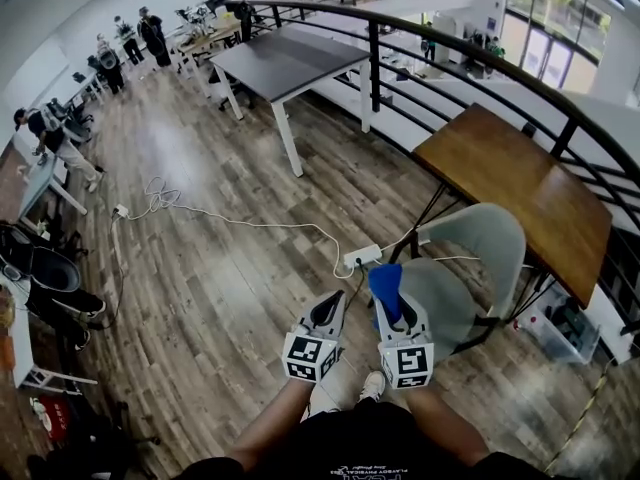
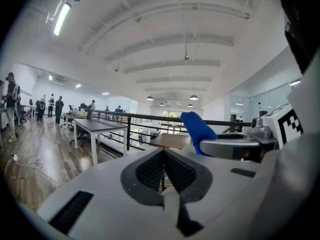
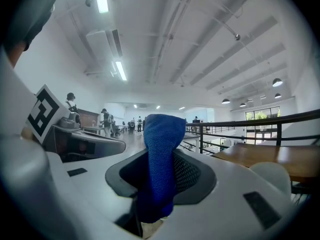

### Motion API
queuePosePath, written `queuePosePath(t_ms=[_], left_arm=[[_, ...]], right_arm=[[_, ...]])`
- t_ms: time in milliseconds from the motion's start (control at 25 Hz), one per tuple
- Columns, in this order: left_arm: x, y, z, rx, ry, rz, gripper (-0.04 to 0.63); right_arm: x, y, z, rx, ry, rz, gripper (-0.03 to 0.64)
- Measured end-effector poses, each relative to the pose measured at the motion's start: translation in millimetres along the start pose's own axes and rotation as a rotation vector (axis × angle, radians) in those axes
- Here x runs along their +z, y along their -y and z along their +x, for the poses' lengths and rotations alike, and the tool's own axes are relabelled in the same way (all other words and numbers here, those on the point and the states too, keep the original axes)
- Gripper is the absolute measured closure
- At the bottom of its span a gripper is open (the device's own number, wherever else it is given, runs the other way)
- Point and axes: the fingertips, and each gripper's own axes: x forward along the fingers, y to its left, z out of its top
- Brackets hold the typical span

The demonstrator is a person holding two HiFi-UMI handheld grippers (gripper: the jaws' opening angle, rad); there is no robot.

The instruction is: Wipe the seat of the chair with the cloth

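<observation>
Blue woven cloth (image 3: 161, 149) is gripped at a bunched fold in the clenched right tool (image 1: 390, 308), with its free end sticking up past the jaws. It is judged soft, light and floppy. The left tool (image 1: 330, 313) is closed on nothing, and the grey moulded plastic chair (image 1: 470, 258) is seen just beyond.

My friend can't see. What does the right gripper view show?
The right gripper is shut on a blue cloth that sticks up between its jaws. Behind it are a wooden table and a black railing in a big, bright room.
</observation>
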Motion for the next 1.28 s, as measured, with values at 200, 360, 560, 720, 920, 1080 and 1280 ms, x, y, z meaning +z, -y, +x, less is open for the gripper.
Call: queuePosePath(t_ms=[200,360,560,720,920,1080,1280], left_arm=[[14,2,28,-0.022,0.022,-0.033,0.594],[22,7,47,-0.034,0.03,-0.037,0.594],[21,8,69,-0.044,0.028,-0.042,0.594],[22,14,93,-0.075,0.022,-0.038,0.594],[26,19,127,-0.115,0.016,-0.019,0.594],[36,24,153,-0.185,0.029,-0.002,0.594],[40,21,187,-0.256,0.021,0.007,0.594]], right_arm=[[6,25,18,0.016,0.009,0.022,0.486],[3,46,26,0.006,0.01,0.03,0.486],[-6,71,31,-0.026,0.002,0.038,0.486],[-7,92,32,-0.061,0.009,0.031,0.486],[-8,123,34,-0.126,0.011,0.027,0.486],[-8,155,41,-0.214,0.003,0.028,0.486],[-6,179,57,-0.279,-0.002,0.007,0.486]])
